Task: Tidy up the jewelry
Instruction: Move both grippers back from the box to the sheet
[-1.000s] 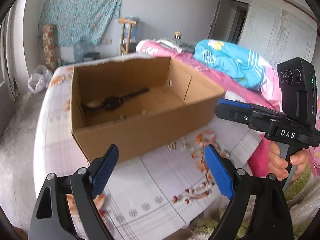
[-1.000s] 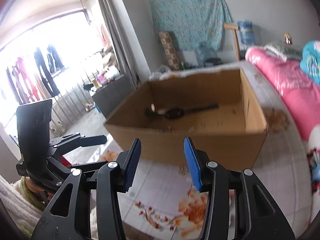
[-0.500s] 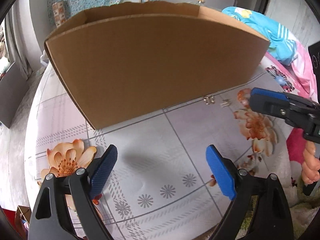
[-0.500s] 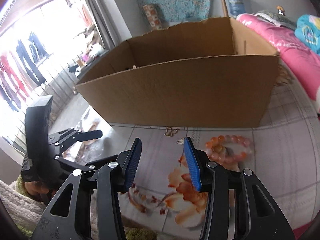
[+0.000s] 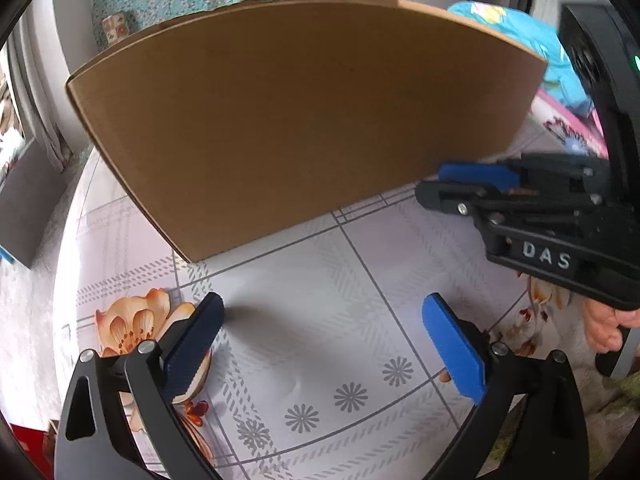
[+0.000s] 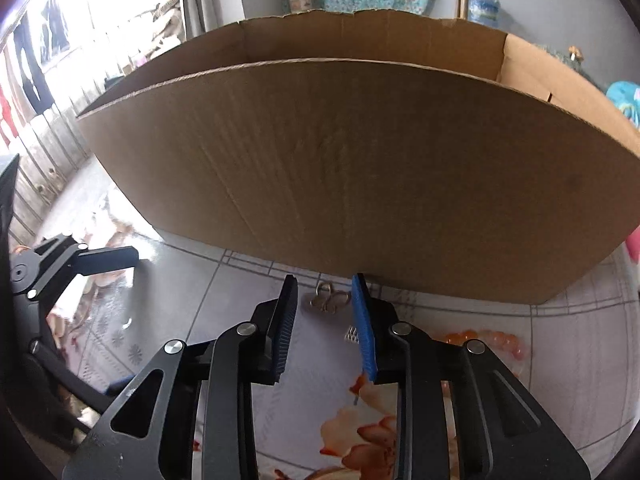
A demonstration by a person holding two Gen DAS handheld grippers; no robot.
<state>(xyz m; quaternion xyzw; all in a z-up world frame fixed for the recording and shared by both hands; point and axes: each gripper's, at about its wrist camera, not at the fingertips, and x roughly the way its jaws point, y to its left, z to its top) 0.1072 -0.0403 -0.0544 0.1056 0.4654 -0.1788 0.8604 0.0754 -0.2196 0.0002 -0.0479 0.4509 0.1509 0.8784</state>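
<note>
A small gold-coloured earring pair (image 6: 329, 297) lies on the flowered tablecloth right at the foot of the cardboard box (image 6: 360, 152). My right gripper (image 6: 325, 300) is low over it with its jaws closing; the earrings lie between the blue pads, untouched. A small silver piece (image 6: 352, 334) sits by the right pad, and an orange bead bracelet (image 6: 490, 340) lies further right. My left gripper (image 5: 320, 320) hovers over bare cloth in front of the box (image 5: 300, 120), jaws opening wide, nothing between them. The right gripper (image 5: 460, 184) shows in the left wrist view at the box's right corner.
The box's tall front wall stands directly ahead of both grippers. A person's hand (image 5: 604, 328) holds the right gripper's handle. Pink and blue bedding (image 5: 532, 40) lies behind the box on the right. The left gripper's body (image 6: 72, 264) shows at the left in the right wrist view.
Both grippers dropped from above the box to the cloth in front of it. The right gripper moved onto the earrings and narrowed its jaws. The left jaws widened slightly.
</note>
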